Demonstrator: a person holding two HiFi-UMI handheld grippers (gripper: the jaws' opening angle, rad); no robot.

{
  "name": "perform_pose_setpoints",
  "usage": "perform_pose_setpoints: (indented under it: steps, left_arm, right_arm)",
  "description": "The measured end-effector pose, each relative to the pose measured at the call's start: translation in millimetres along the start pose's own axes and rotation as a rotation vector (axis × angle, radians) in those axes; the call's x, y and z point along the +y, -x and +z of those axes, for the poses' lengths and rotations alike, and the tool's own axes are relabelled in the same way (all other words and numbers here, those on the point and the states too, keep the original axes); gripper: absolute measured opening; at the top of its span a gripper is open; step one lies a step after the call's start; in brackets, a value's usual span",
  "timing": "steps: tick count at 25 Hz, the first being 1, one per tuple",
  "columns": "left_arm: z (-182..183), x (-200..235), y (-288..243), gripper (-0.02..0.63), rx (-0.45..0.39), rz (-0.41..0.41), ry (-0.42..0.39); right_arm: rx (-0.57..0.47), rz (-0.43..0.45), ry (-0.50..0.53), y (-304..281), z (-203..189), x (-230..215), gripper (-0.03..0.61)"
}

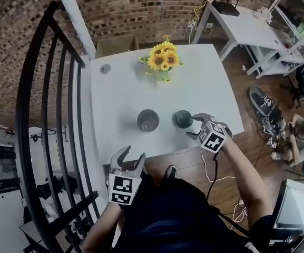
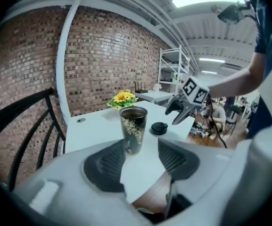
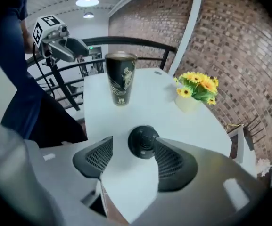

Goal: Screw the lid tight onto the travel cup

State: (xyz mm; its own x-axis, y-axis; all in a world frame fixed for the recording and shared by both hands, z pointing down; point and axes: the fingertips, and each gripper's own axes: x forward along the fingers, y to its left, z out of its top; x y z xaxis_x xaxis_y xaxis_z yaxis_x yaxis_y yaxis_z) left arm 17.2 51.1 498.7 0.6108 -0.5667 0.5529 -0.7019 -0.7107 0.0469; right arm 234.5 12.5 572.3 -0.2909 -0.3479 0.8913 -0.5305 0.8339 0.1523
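A dark travel cup (image 1: 148,120) with a gold pattern stands upright and uncovered on the white table (image 1: 125,96). Its black round lid (image 1: 183,119) lies flat on the table to the cup's right. My right gripper (image 1: 193,126) is open just beside the lid; in the right gripper view the lid (image 3: 143,141) sits at the tips of the jaws, close to the right-hand pad, with the cup (image 3: 120,84) farther off. My left gripper (image 1: 132,154) is open over the table's front edge, apart from the cup (image 2: 133,129), with nothing between its pads.
A pot of sunflowers (image 1: 163,60) stands at the back of the table, and a small round disc (image 1: 105,68) lies at its far left. A black railing (image 1: 51,115) runs along the left. A seated person (image 1: 299,136) and a white desk (image 1: 241,22) are to the right.
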Motion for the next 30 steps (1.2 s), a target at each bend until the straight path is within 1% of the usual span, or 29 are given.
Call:
perform_pose_setpoints:
  steps: [2,5,9,11,15,19,23,25,30]
  left_arm:
    - [-2,7,-7,0.216,0.003,-0.038,0.020]
    - [-9,15,-14,0.216,0.014,-0.073,0.040]
    - [-13,22,-21,0.221,0.040,-0.099,0.024]
    - [-13,25,-26,0.225,0.051,-0.090,0.028]
    - [-7,25,-31,0.230,0.053,-0.063,0.065]
    - [-2,18,-33,0.230,0.053,-0.066,0.093]
    - [-3,16,-34,0.229,0.047,-0.064,0.107]
    - [-4,15,-34,0.229,0.038,-0.067,0.120]
    - [-16,20,-31,0.224,0.032,-0.056,0.147]
  right_arm:
    - [0.099,0.038,0.003,-16,-8,-12,0.305]
    - [0.168,0.082,0.007,-29,-10,-23,0.330]
    - [0.195,0.124,0.050,-40,-3,-30,0.338]
    - [0.211,0.149,0.073,-47,-5,-30,0.341]
    - [0.231,0.181,0.112,-57,-5,-28,0.341]
    - [0.269,0.222,0.105,-64,-5,-23,0.348]
    - [0.297,0.233,0.136,-72,-5,-24,0.347]
    - [0.312,0.249,0.135,-74,-7,-24,0.348]
    - [0.299,0.258,0.118,-76,-6,-27,0.342]
